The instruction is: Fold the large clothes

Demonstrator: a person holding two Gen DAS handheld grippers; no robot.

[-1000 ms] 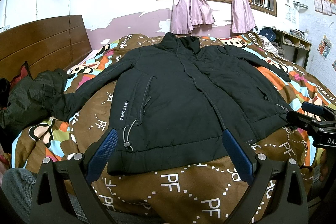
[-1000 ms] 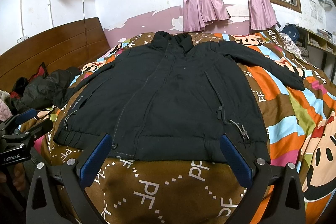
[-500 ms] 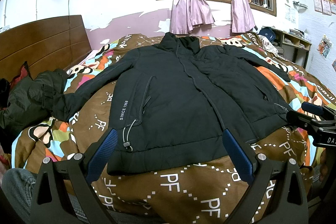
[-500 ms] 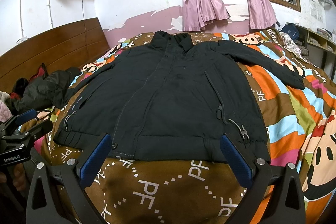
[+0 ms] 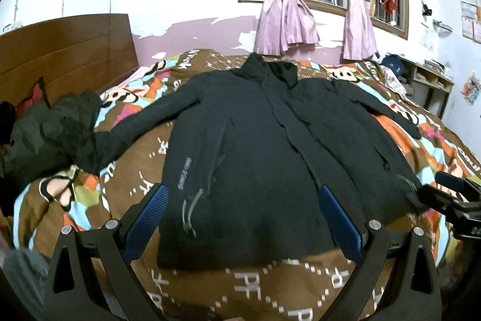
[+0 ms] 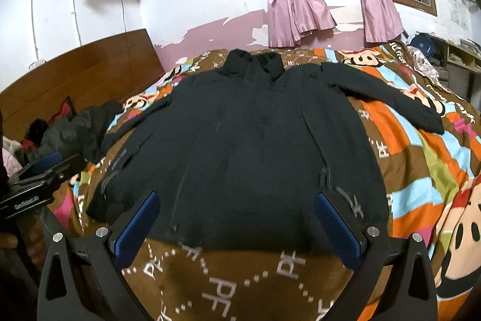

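Bare bedspread (image 5: 255,285) lies open below the jacket (image 5: 255,164) hem; crumpled dark clothes (image 5: 60,128) crowd its left sleeve.

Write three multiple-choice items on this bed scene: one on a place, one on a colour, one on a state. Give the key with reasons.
1. Where does the black jacket lie?
A. hung on the window bars
B. spread flat on the patterned bedspread
C. heaped on the headboard

2. What colour are the knotted curtains?
A. green
B. white
C. pink

3. How do the left tongs and right tongs stand?
A. both open, holding nothing
B. both shut on the jacket's hem
C. left shut on a sleeve, right open

Key: B, the jacket lies front up with both sleeves out on the bedspread; C, both curtains at the window are pink; A, each pair of blue pads is wide apart with no cloth between.
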